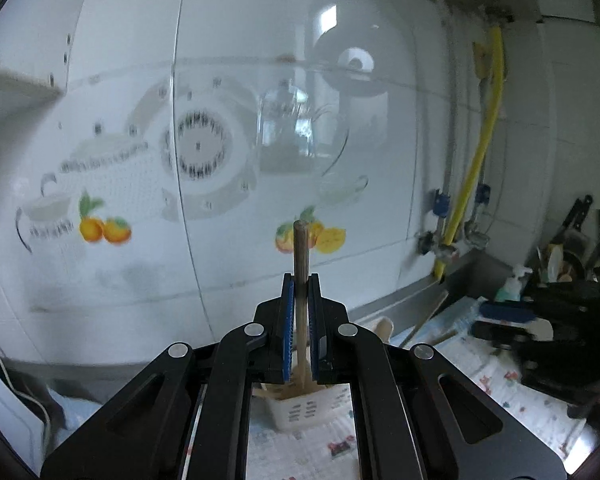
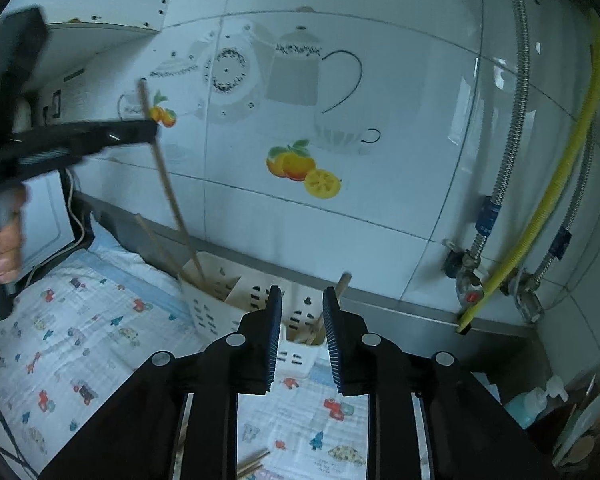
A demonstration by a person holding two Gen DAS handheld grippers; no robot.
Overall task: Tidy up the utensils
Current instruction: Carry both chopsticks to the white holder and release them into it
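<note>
Left wrist view: left claw [image 1: 300,280] clamped on chopstick [image 1: 300,252]; right claw [image 2: 302,294] parted, empty, above holder [image 2: 220,300].

A thin wooden chopstick [image 1: 301,264] stands nearly upright, pinched between the left fingers [image 1: 287,320], its upper end well above their tips and its lower end reaching down into the cream utensil holder [image 2: 236,300] below. That holder is a slotted plastic box with several compartments, standing just beyond the right fingers [image 2: 274,332], and a wooden handle [image 2: 342,284] leans out of the compartment ahead of their gap. More wooden sticks [image 2: 252,462] lie flat on the surface below the right fingers.
</note>
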